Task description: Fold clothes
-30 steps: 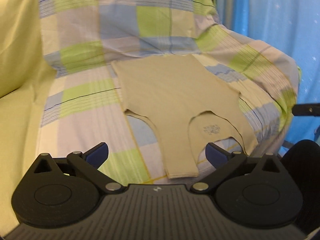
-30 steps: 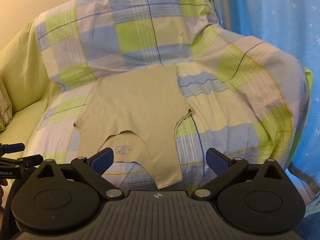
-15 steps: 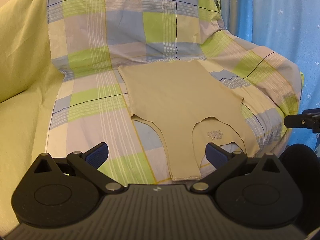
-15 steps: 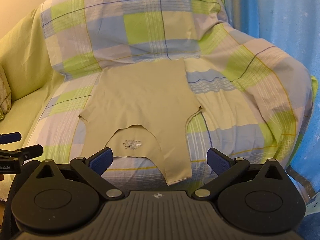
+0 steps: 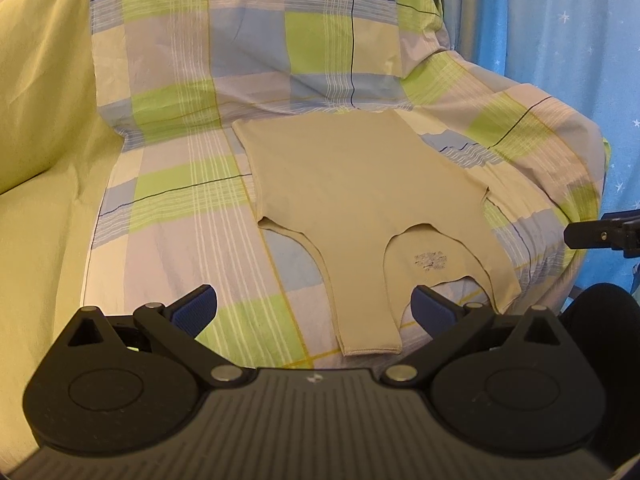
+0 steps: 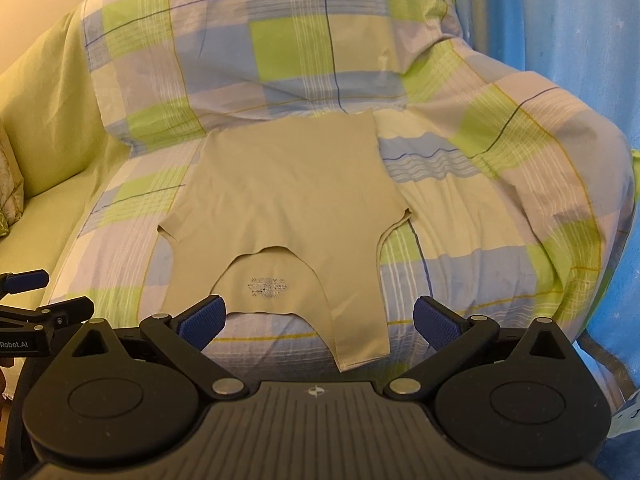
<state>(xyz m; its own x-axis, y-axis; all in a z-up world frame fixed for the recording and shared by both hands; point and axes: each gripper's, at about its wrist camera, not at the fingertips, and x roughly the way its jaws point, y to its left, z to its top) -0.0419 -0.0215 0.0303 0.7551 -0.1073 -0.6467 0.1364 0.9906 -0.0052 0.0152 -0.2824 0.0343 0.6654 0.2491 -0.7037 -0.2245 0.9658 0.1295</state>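
A beige sleeveless top point(image 5: 360, 196) point(image 6: 288, 196) lies flat on the checked seat, hem toward the backrest, shoulder straps toward me. A printed label shows inside its neckline point(image 6: 269, 287). My left gripper point(image 5: 316, 308) stands open just short of the left strap point(image 5: 366, 320), nothing between its blue pads. My right gripper point(image 6: 320, 318) is open too, hovering before the right strap point(image 6: 360, 332). Each gripper shows at the edge of the other's view: the right gripper point(image 5: 600, 234) and the left gripper point(image 6: 36, 312).
A checked blue, green and white sheet point(image 6: 480, 208) covers an armchair with a tall backrest and a bulky right arm. A plain green cover point(image 5: 44, 216) lies to the left. A blue starred curtain point(image 5: 568, 20) hangs behind on the right.
Both grippers have shifted slightly, so the top sits a little further right and nearer in each view. Both stay open and the garment has not moved.
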